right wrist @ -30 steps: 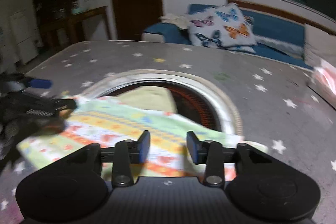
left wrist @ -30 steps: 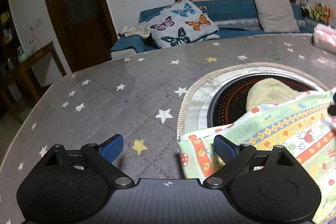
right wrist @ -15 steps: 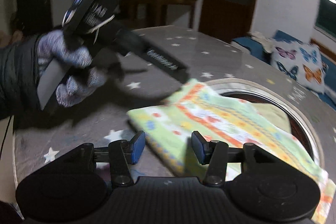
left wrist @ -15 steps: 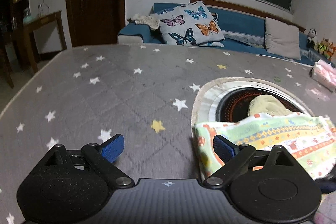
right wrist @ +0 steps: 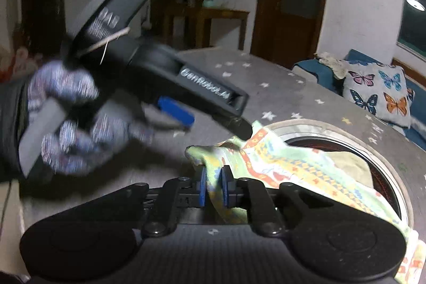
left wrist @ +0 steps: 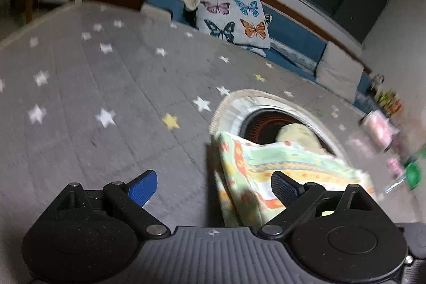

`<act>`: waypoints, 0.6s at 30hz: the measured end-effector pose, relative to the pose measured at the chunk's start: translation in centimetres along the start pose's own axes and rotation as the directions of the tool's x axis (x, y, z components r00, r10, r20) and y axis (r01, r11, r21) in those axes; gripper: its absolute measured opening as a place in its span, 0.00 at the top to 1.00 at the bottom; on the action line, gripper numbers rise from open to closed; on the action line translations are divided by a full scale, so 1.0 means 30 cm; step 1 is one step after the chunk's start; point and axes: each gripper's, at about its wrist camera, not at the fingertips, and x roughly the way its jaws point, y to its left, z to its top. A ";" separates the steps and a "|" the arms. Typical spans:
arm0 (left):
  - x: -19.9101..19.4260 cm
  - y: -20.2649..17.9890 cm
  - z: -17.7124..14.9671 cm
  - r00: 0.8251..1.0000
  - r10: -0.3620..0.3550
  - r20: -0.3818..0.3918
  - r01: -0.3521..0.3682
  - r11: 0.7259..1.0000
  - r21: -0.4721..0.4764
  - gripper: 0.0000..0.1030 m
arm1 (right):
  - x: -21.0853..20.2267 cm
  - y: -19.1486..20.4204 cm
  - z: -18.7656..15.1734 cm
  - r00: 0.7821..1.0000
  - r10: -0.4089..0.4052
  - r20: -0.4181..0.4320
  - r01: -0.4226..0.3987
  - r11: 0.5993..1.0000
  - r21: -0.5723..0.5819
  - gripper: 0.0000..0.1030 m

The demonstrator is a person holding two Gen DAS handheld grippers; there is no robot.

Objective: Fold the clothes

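Between my right gripper's [right wrist: 213, 189] jaws a cloth [right wrist: 293, 167] corner sits clamped; I'd keep that pinch firm. Left gripper [left wrist: 214, 189] jaws stand apart, cloth edge between them.

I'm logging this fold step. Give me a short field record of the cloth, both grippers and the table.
cloth: patterned cloth, lying partly over the round opening
right gripper: shut on a cloth corner
left gripper: open, cloth edge between its fingers, not pinched
left hand: gloved, holding the left gripper
table: grey cover with stars
in opening: yellowish item, partly under the cloth
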 end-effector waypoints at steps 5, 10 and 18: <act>0.043 -0.018 -0.002 0.994 -0.091 -0.061 0.085 0.992 -0.097 0.16 | -0.041 -0.023 0.005 1.000 0.005 0.024 -0.005 0.999 0.035 0.91; 0.101 -0.018 -0.002 0.983 -0.156 -0.102 0.137 0.976 -0.171 0.72 | -0.072 -0.046 0.005 0.999 0.016 0.036 -0.018 0.998 0.066 0.90; 0.124 0.004 -0.016 0.984 -0.144 -0.101 0.126 0.978 -0.169 0.89 | -0.149 -0.192 -0.068 0.998 -0.049 0.035 0.041 0.975 0.218 0.77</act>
